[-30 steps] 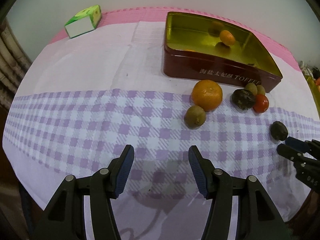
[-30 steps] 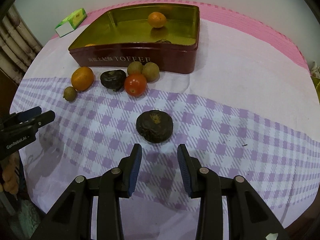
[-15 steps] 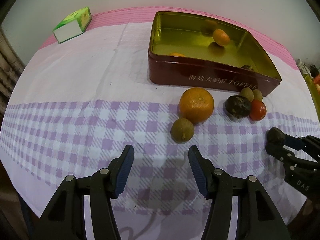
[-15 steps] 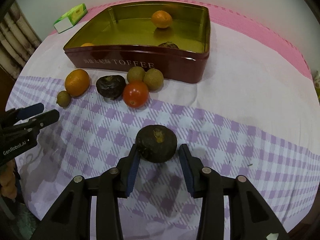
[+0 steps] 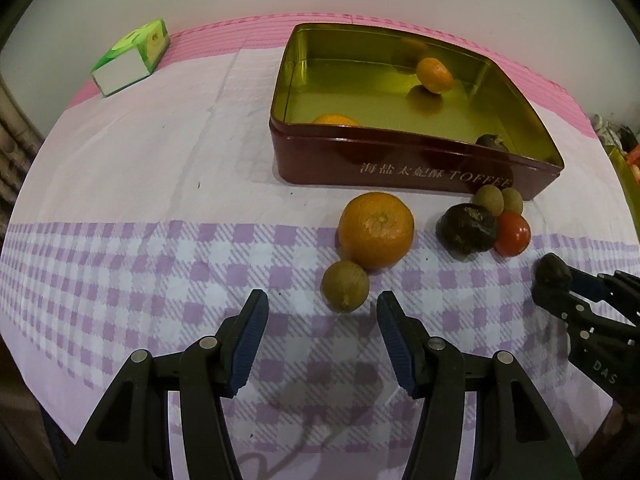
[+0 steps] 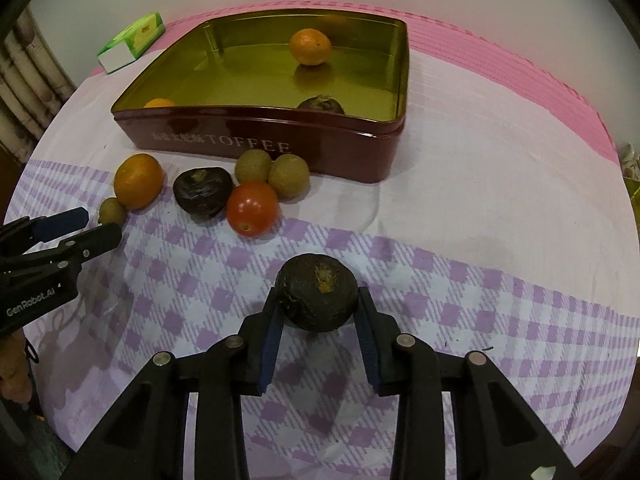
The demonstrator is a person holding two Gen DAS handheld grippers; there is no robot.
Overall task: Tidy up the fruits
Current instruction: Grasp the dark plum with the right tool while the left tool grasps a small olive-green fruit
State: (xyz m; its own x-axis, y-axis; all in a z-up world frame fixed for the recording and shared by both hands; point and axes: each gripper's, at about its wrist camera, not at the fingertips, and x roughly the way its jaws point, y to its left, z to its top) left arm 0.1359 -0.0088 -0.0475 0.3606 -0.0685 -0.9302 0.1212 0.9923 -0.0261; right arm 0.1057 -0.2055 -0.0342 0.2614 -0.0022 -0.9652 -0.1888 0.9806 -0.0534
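My right gripper (image 6: pixel 318 312) is shut on a dark brown fruit (image 6: pixel 317 297) just above the checked cloth; it also shows in the left wrist view (image 5: pixel 553 273). My left gripper (image 5: pixel 320 316) is open, just short of a small green fruit (image 5: pixel 345 286) next to a large orange (image 5: pixel 376 229). A second dark fruit (image 5: pixel 466 227), a red tomato (image 5: pixel 513 233) and two small green fruits (image 5: pixel 490 199) lie in front of the dark red toffee tin (image 5: pixel 400 168). The tin holds two oranges (image 5: pixel 435 75) and a dark fruit (image 6: pixel 321 105).
A green and white carton (image 5: pixel 132 56) lies at the far left on the pink cloth. The table edge runs close below both grippers. The left gripper shows at the left of the right wrist view (image 6: pixel 76 228).
My right gripper moved forward and closed on the dark brown fruit. My left gripper moved closer to the small green fruit and stayed open.
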